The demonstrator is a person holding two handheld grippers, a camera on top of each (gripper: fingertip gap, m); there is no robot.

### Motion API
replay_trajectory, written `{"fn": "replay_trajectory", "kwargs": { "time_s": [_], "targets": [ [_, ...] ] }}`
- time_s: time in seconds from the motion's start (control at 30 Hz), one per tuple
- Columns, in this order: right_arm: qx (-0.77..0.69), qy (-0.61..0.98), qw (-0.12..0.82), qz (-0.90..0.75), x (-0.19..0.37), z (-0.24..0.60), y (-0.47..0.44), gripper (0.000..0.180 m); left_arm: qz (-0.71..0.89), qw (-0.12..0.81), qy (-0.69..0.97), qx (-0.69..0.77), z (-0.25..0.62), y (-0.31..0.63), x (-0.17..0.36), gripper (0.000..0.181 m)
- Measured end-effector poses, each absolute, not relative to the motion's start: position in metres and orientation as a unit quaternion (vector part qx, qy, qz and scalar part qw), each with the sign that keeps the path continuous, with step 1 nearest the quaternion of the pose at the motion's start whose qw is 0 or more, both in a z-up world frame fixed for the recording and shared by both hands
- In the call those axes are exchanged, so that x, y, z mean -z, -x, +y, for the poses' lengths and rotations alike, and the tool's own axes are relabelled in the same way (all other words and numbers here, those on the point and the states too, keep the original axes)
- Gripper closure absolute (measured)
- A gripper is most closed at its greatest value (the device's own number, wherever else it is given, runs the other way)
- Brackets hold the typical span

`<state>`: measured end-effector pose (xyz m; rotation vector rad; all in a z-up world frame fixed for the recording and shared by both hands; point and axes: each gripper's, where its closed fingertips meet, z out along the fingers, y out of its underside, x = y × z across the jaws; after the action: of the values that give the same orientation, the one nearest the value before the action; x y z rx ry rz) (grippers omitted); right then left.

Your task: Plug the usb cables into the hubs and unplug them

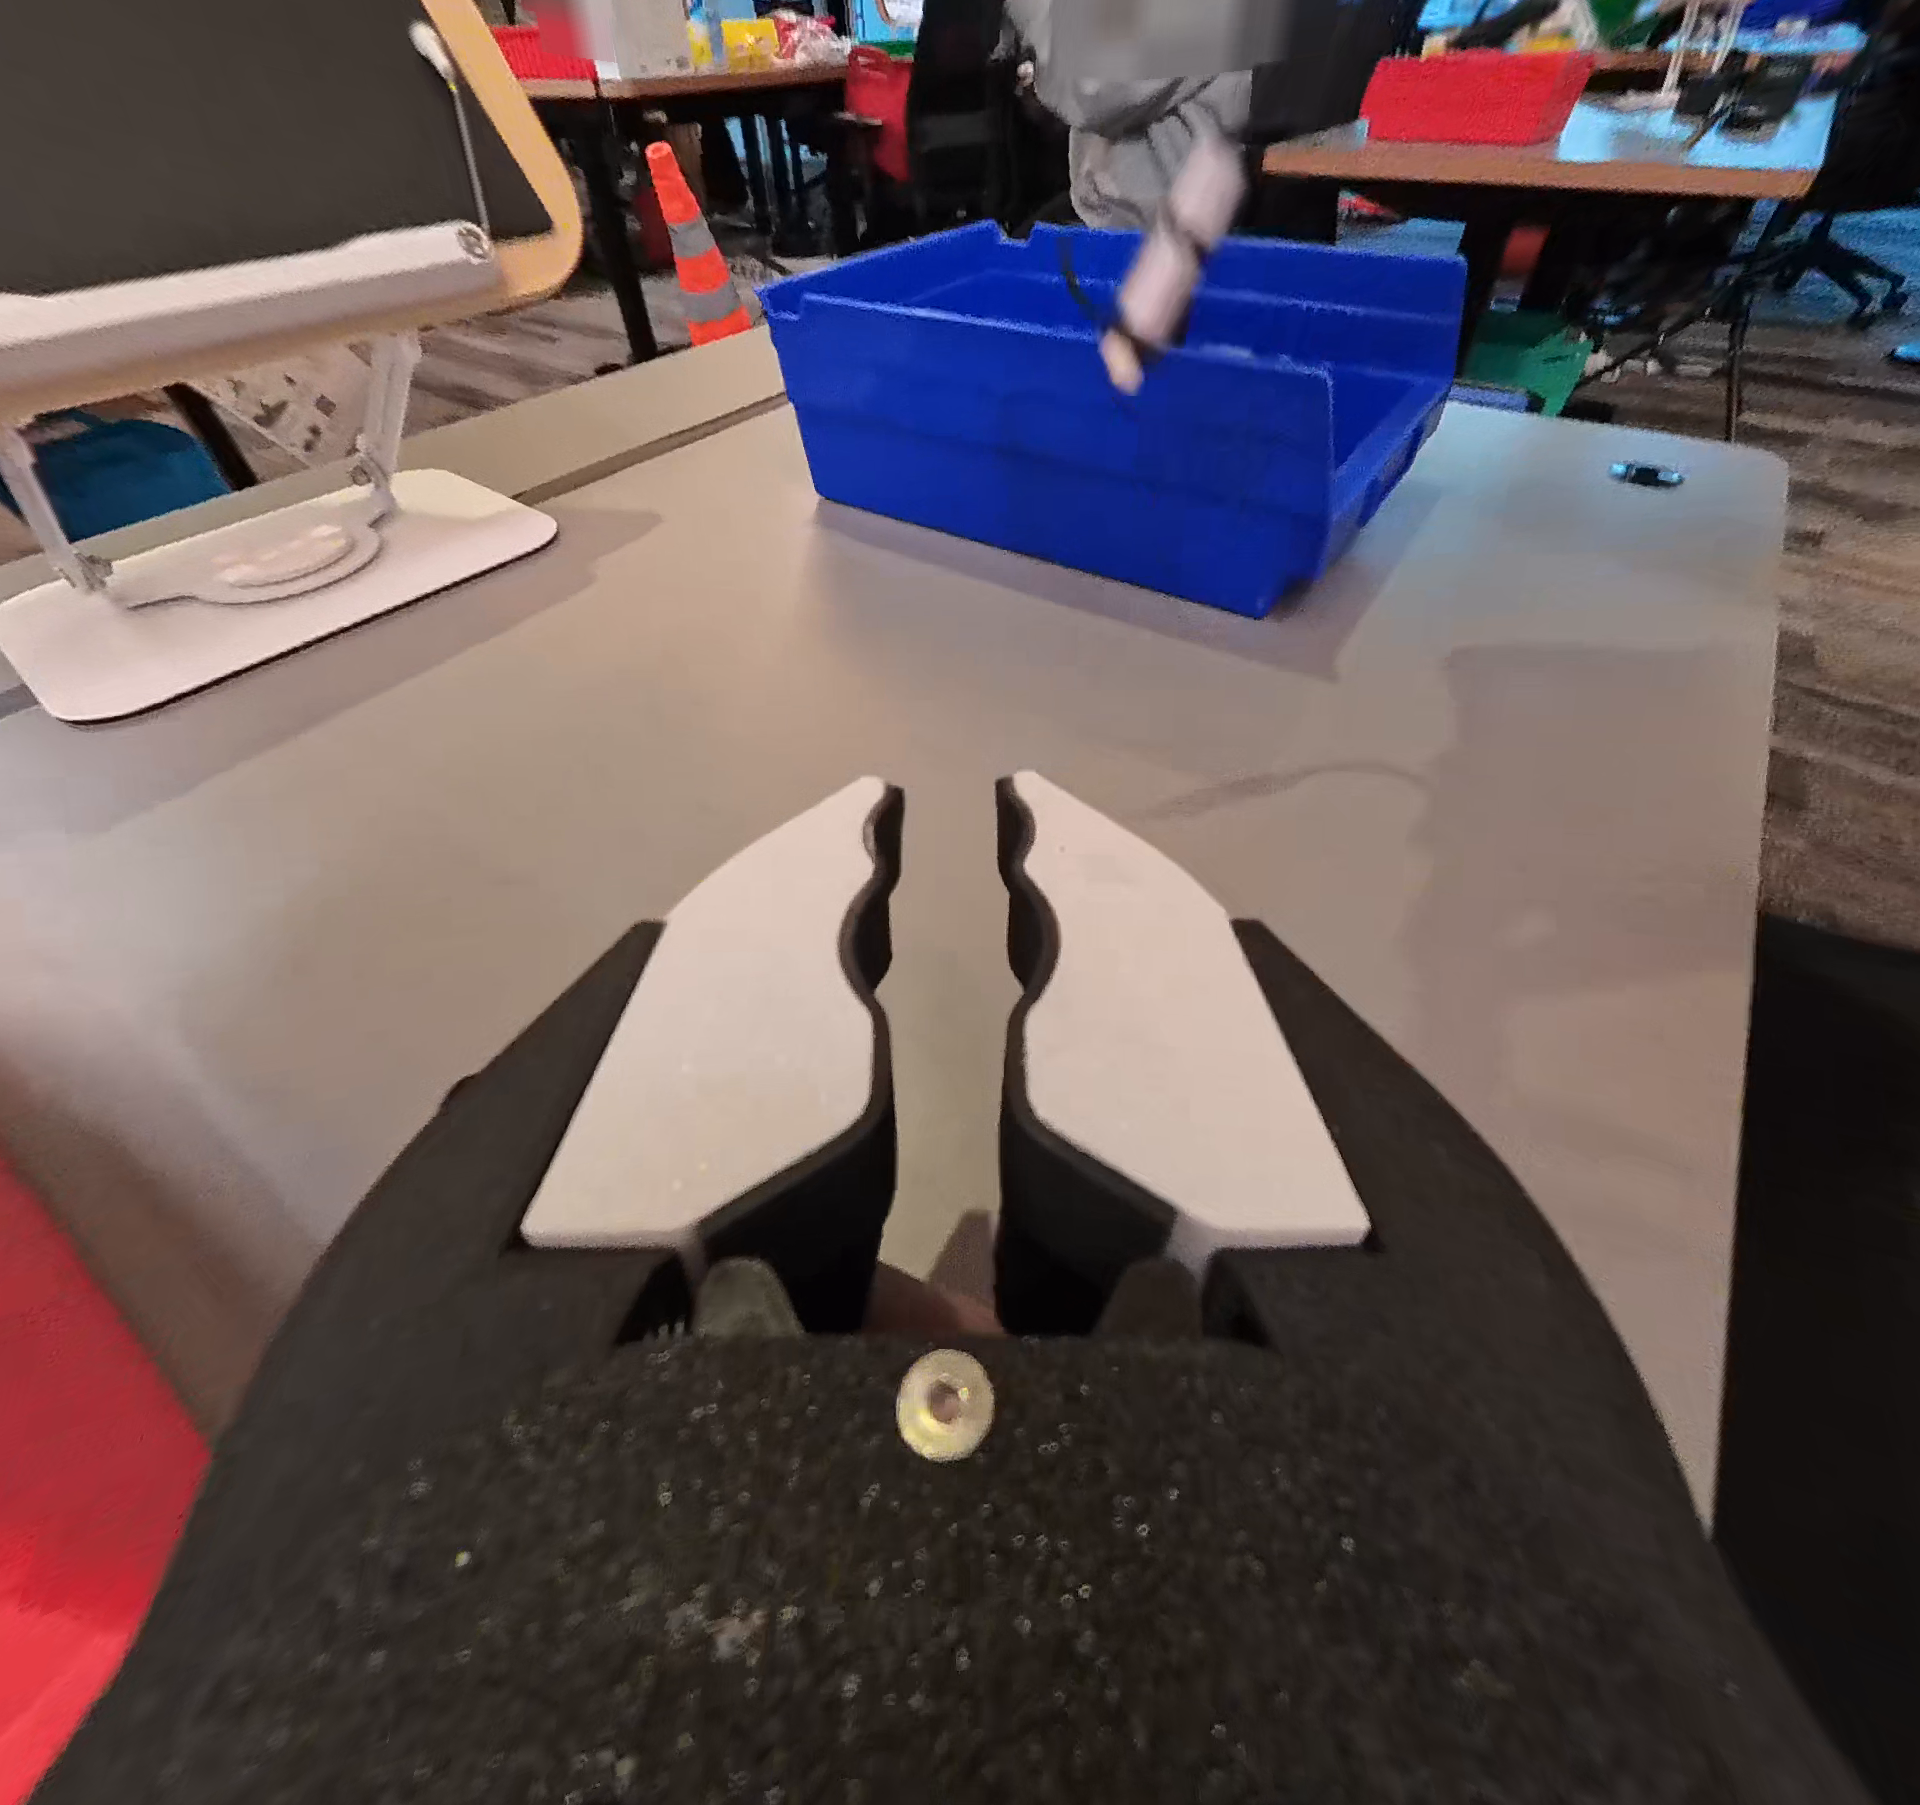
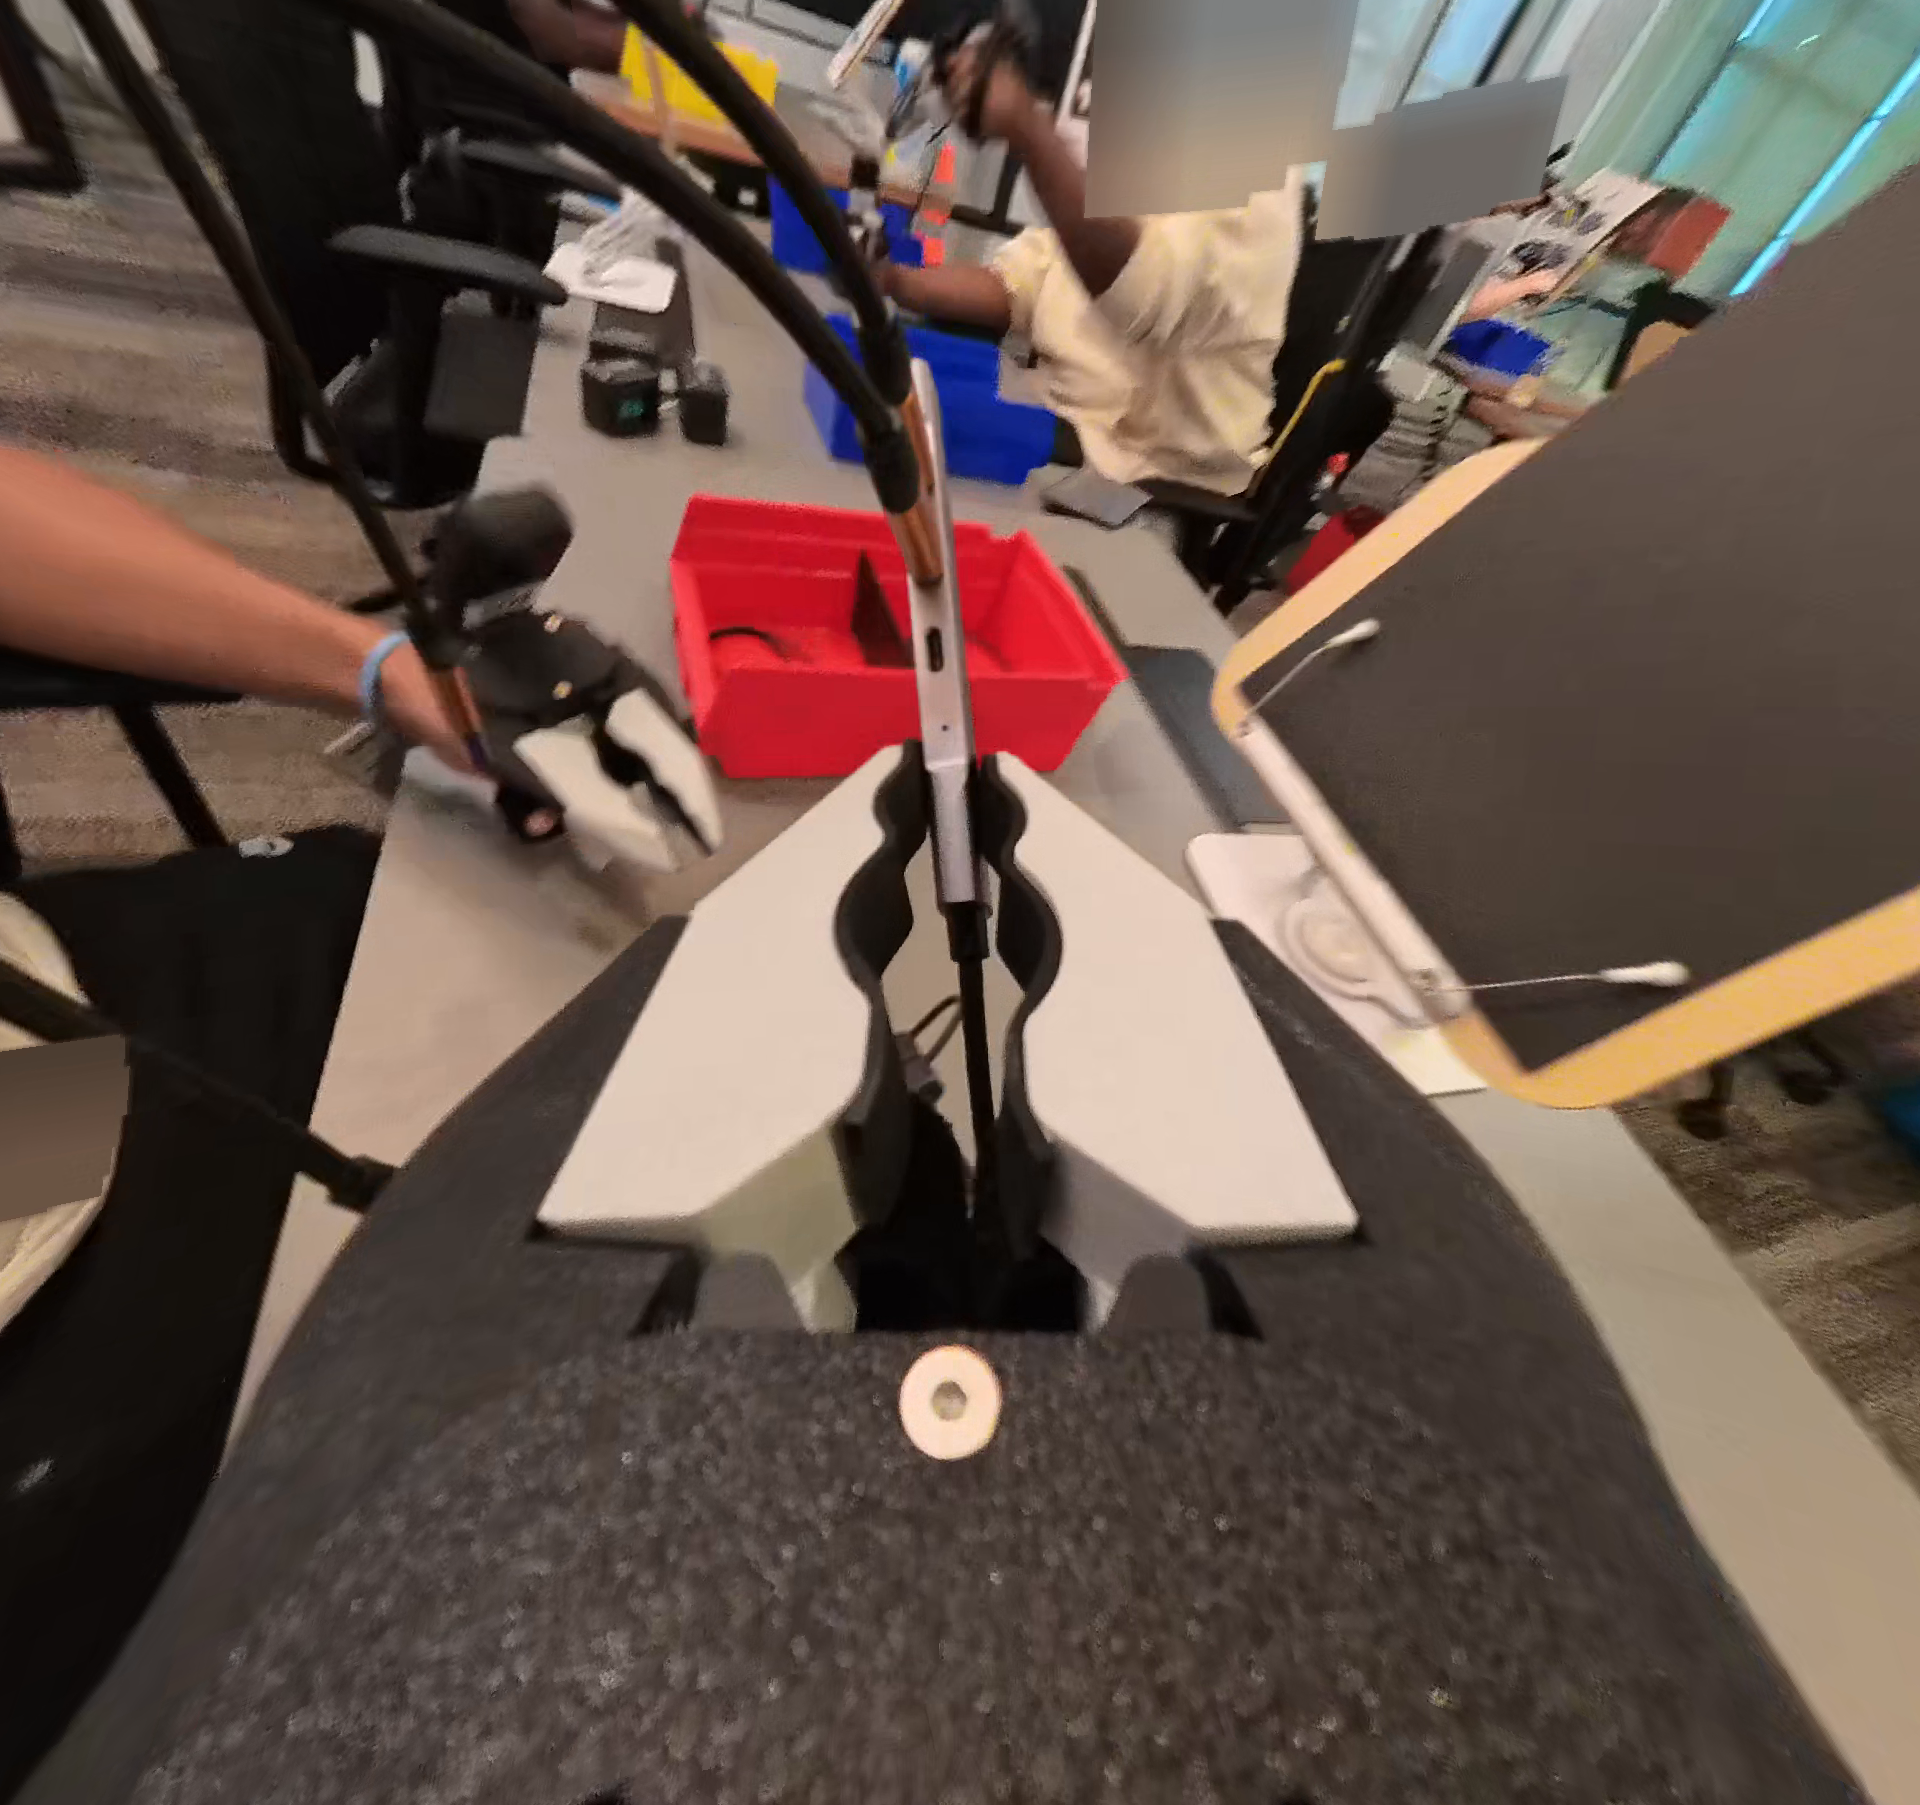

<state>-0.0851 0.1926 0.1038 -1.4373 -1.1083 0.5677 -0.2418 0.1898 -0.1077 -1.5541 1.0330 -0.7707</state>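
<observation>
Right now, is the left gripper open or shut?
Open. The left gripper shows bare table between its parted fingers, holding nothing.

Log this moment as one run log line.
left gripper: open, empty, over table | right gripper: shut on hub | cables: two plugged in | red bin: behind hub

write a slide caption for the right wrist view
Right tongs clamp a slim silver USB hub with two black cables plugged in, above a red bin; left tongs wait open nearby.

Likely a lab, desks (image 1: 1538,166), parts bins (image 1: 1101,405), traffic cone (image 1: 696,249)
</observation>
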Motion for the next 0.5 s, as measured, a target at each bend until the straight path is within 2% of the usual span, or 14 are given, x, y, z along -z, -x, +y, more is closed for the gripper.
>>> {"fn": "replay_trajectory", "kwargs": {
  "time_s": [0.13, 0.23, 0.4, 0.5],
  "targets": [
    [-0.254, 0.629, 0.598, -0.426, -0.155, 0.235, 0.043, 0.172, 0.477, 0.528, 0.646, 0.277, 0.184, 0.235, 0.121, 0.165],
    [-0.266, 0.670, 0.582, -0.377, -0.150, 0.275, 0.009, 0.172, 0.490, 0.529, 0.634, 0.280, 0.176, 0.227, 0.118, 0.168],
    [-0.300, 0.746, 0.505, -0.315, -0.068, 0.319, -0.031, 0.171, 0.501, 0.536, 0.627, 0.264, 0.175, 0.227, 0.119, 0.169],
    [-0.261, 0.802, 0.441, -0.308, -0.006, 0.333, -0.057, 0.171, 0.499, 0.536, 0.630, 0.259, 0.178, 0.230, 0.120, 0.170]
  ]
}}
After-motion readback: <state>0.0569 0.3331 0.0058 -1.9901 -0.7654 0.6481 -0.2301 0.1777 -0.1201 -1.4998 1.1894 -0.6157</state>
